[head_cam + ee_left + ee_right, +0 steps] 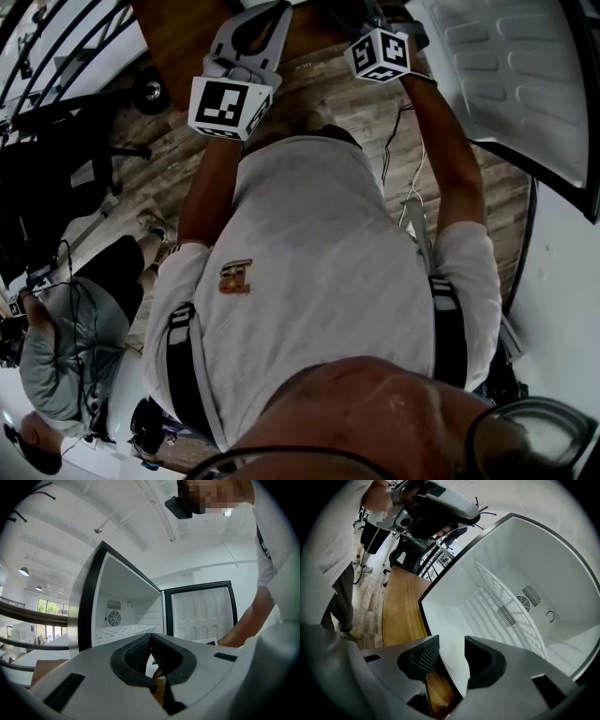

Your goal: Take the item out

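Left tongs point(151, 639) are shut, empty; right tongs point(452, 649) are spread, empty. An open fridge point(525, 564) is faced, bench point(401, 606) alongside.

**Tabletop, fridge shelf, floor**

Ahead of you is a wooden tabletop point(401, 606), brown and smooth. The white fridge point(525, 550) sits on it with its door swung open. Inside, one white wire shelf point(506, 602) spans the compartment.

Below you is a grey-brown plank floor point(347, 108). A black chair castor point(150, 89) rests on the planks off to your left. A thin cable point(412, 187) shows over them near your right arm, but you can't tell whether it lies on them.
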{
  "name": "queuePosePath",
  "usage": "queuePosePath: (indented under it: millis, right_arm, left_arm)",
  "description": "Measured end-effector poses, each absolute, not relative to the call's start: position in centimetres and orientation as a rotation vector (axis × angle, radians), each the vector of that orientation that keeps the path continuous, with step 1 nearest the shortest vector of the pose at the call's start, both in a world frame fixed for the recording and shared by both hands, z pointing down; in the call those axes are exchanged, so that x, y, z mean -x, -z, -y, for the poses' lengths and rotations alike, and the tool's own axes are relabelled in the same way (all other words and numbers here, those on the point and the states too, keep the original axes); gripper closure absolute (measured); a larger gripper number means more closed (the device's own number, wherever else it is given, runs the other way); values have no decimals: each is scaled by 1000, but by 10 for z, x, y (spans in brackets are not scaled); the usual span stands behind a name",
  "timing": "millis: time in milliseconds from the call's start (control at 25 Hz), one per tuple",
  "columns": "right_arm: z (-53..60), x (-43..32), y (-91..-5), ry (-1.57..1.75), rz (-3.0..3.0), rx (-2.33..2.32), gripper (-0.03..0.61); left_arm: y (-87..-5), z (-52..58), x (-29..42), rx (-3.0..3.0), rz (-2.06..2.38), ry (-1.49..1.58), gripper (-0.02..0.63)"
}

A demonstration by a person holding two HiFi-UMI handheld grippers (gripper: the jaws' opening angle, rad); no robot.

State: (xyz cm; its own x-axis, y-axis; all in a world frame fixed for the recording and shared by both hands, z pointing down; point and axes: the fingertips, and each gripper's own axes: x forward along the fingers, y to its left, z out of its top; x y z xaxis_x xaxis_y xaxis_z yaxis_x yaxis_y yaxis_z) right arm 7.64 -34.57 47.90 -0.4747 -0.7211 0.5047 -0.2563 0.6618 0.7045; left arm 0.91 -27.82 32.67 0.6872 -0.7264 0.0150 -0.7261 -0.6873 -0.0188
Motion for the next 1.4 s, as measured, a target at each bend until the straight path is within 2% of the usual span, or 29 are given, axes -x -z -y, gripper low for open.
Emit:
queuePosePath:
  millis: [1400]
  right_arm:
    - [390, -89, -543, 726, 1950, -574, 402]
  left_arm:
    - [-345, 306, -13, 2831, -1364, 98, 595]
